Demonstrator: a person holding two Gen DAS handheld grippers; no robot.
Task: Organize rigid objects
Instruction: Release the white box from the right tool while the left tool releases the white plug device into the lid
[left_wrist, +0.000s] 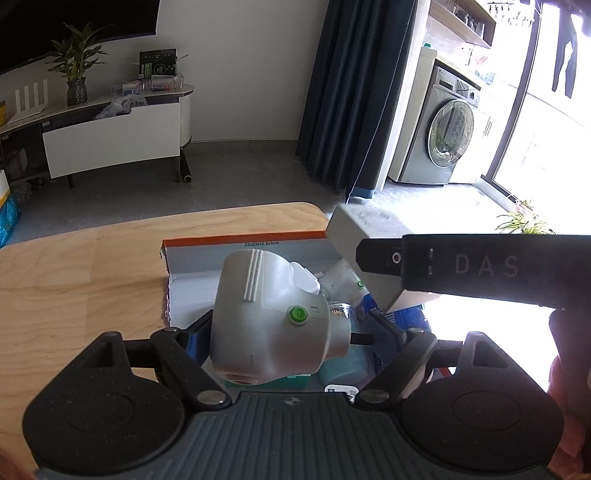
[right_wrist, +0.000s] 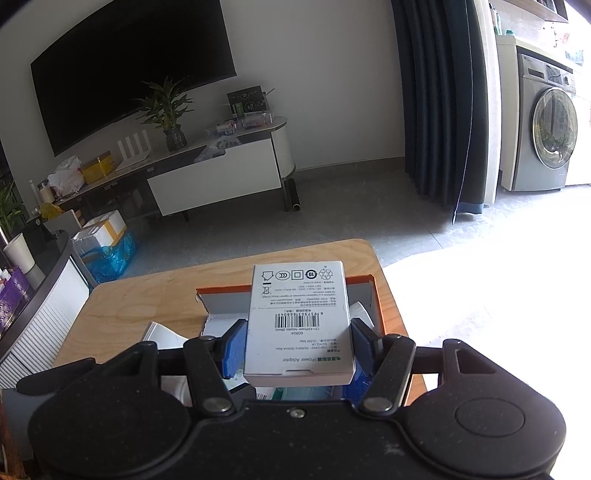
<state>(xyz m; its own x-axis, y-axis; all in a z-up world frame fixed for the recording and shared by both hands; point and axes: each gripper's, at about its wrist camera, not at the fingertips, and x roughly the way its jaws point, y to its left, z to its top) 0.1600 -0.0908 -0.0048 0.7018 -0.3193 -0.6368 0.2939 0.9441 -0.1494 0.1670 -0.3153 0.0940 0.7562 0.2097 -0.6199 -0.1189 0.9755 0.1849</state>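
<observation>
Left wrist view: the left gripper holds a white device with a green button over the tray, an orange-rimmed open box on the tabletop. The tray already carries several items, partly hidden, so the device is probably held above them to find a free spot. The left fingers stand wide; the device fills much of the gap, and contact on the right-hand side is hard to make out. The right gripper enters from the right edge carrying a white box over the tray's far corner. Right wrist view: the right gripper has its blue pads pressed on both long sides of the box, label up, at a middling width. The box hangs above the tray, likely awaiting placement next to the other items.
</observation>
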